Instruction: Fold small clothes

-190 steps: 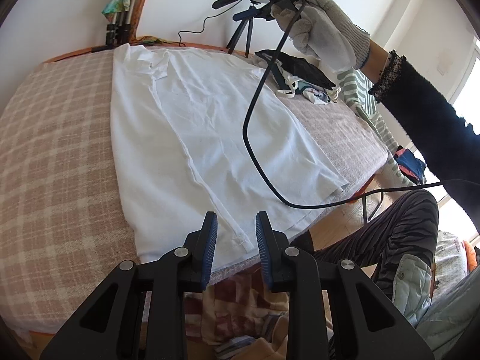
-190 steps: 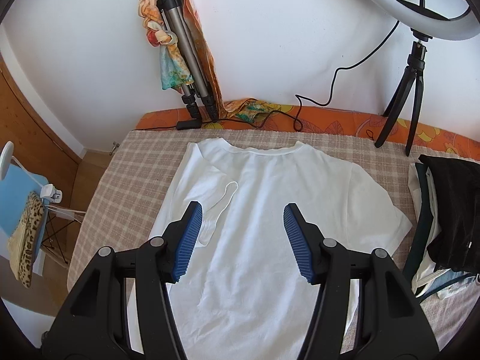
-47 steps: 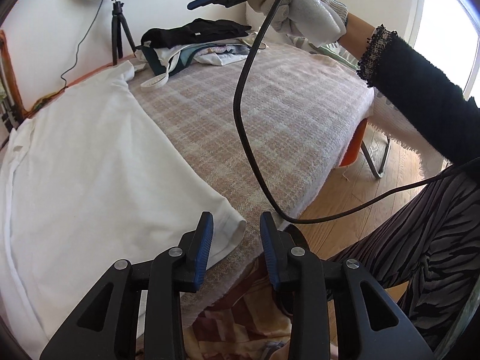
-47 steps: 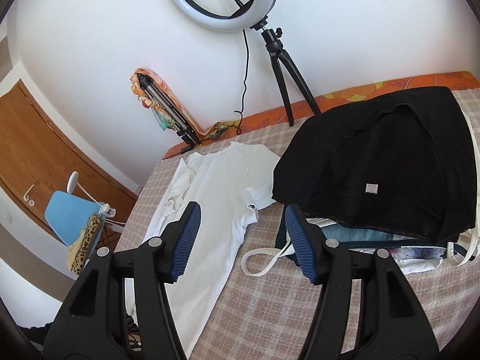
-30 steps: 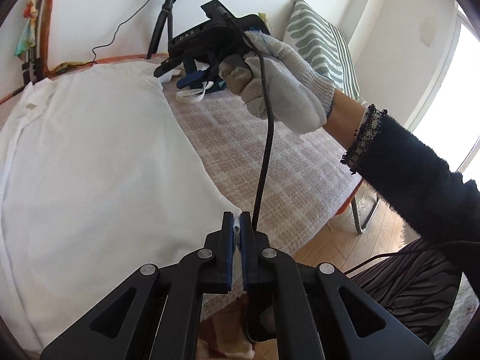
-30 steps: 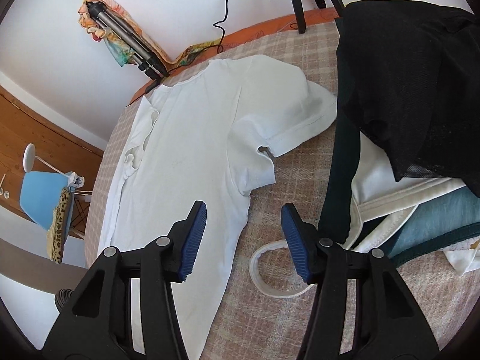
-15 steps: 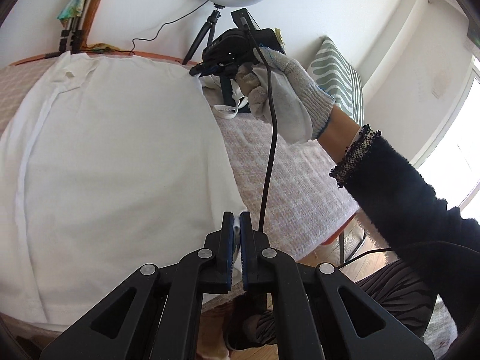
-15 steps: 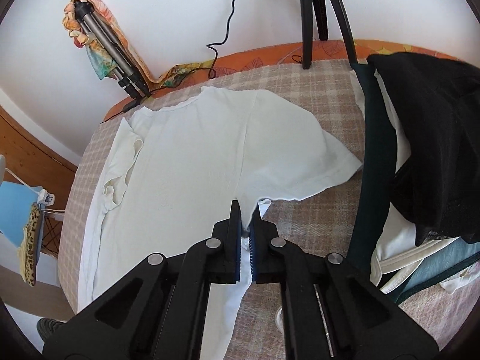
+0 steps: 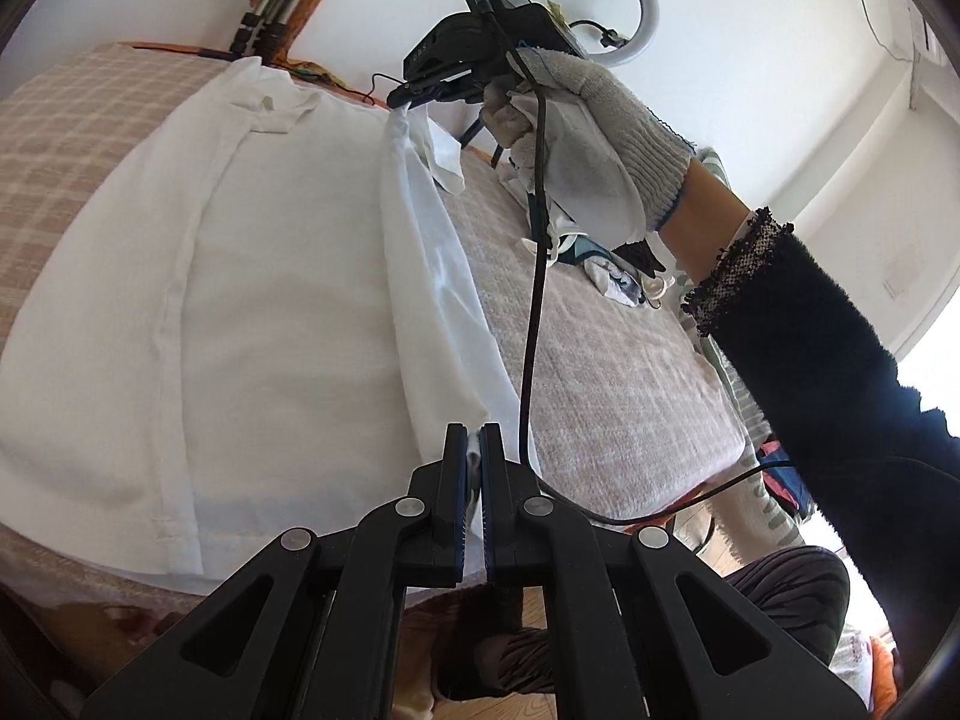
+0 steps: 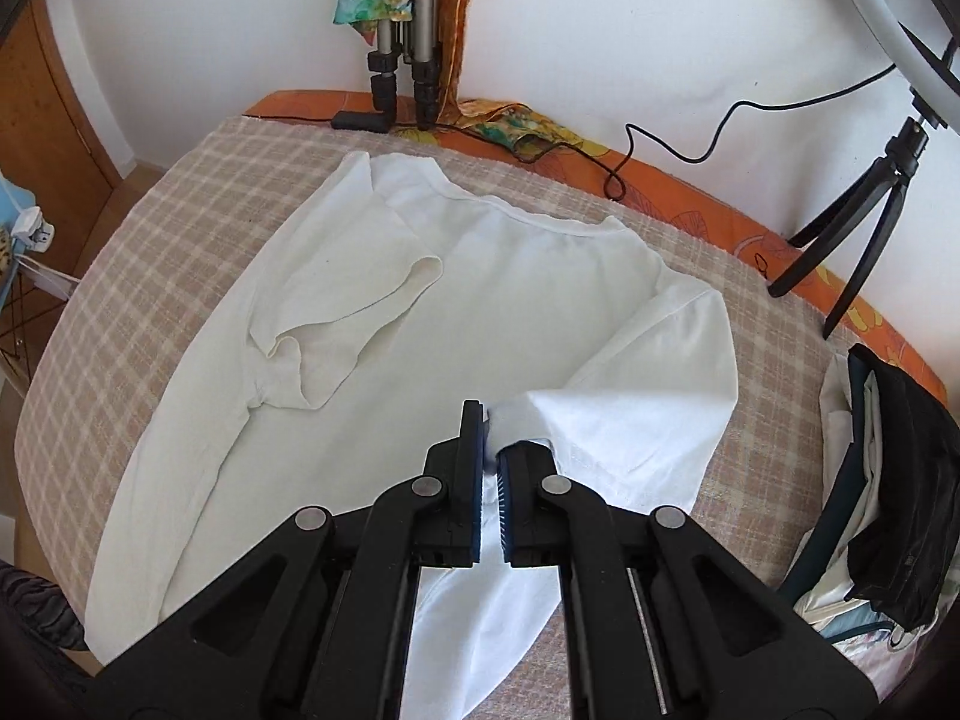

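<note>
Left wrist view. The left gripper [image 9: 474,450] is clamped tight on the hem corner of the white T-shirt [image 9: 270,300], with a sliver of cloth showing between the blue pads. The shirt lies flat on the checked bed cover [image 9: 600,372], filling the frame from 9 o'clock to 12 o'clock of the gripper. Its side edge is lifted into a taut ridge that runs from the left gripper toward 12 o'clock, up to the right gripper [image 9: 414,97]. That gripper is held by a gloved hand [image 9: 588,144] and pinches the shirt near the sleeve. A black cable [image 9: 534,300] hangs from it.

Right wrist view. The right gripper [image 10: 491,450] is closed on a bunch of shirt fabric at the armpit of the near sleeve [image 10: 660,372]. The rest of the T-shirt [image 10: 420,312] spreads toward 10 o'clock and 11 o'clock, with the collar at 12 o'clock and the far sleeve already lying over the body at 10 o'clock. A pile of other clothes [image 10: 888,480] sits at 3 o'clock.

Key relation. The shirt's long axis, hem to collar, runs along the line between the two grippers. The unfolded body lies to one side of that line, at 9 o'clock from the left gripper. The fold should therefore carry the lifted edge that way, with both grippers moving in parallel.
</note>
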Demonstrator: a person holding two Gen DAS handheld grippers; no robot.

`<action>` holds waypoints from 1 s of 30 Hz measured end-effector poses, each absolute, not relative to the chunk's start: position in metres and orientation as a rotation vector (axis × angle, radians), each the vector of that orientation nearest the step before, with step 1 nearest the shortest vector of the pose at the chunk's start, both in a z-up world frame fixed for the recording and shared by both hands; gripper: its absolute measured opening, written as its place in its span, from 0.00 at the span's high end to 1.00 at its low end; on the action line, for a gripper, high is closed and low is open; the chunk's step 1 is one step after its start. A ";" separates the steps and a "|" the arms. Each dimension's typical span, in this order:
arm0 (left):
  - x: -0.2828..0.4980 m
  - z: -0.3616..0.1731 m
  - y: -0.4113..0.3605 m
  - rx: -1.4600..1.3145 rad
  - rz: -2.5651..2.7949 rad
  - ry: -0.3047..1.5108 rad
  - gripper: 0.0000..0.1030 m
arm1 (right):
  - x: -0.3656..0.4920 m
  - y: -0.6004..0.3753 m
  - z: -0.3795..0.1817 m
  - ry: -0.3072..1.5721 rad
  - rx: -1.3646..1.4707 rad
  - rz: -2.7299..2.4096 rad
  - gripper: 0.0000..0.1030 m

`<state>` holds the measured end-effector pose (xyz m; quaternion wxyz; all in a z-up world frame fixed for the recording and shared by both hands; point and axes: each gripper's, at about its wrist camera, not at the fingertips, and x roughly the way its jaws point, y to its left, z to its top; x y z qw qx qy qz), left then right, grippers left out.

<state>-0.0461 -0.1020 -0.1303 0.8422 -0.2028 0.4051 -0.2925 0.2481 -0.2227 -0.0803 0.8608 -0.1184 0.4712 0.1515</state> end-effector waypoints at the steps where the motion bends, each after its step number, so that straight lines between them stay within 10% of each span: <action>1: -0.046 -0.132 -0.100 -0.426 -0.612 0.858 0.97 | 0.251 -0.216 -0.085 0.998 -0.259 0.319 0.95; 5: -0.043 -0.133 -0.092 -0.416 -0.583 0.901 0.91 | 0.259 -0.204 -0.100 1.050 -0.223 0.376 0.94; 9: -0.046 -0.122 -0.070 -0.397 -0.514 0.884 0.81 | 0.256 -0.228 -0.080 1.034 0.024 0.509 0.54; 30: 0.005 -0.064 -0.031 -0.153 -0.512 0.860 0.81 | 0.266 -0.343 -0.098 1.010 0.227 0.196 0.54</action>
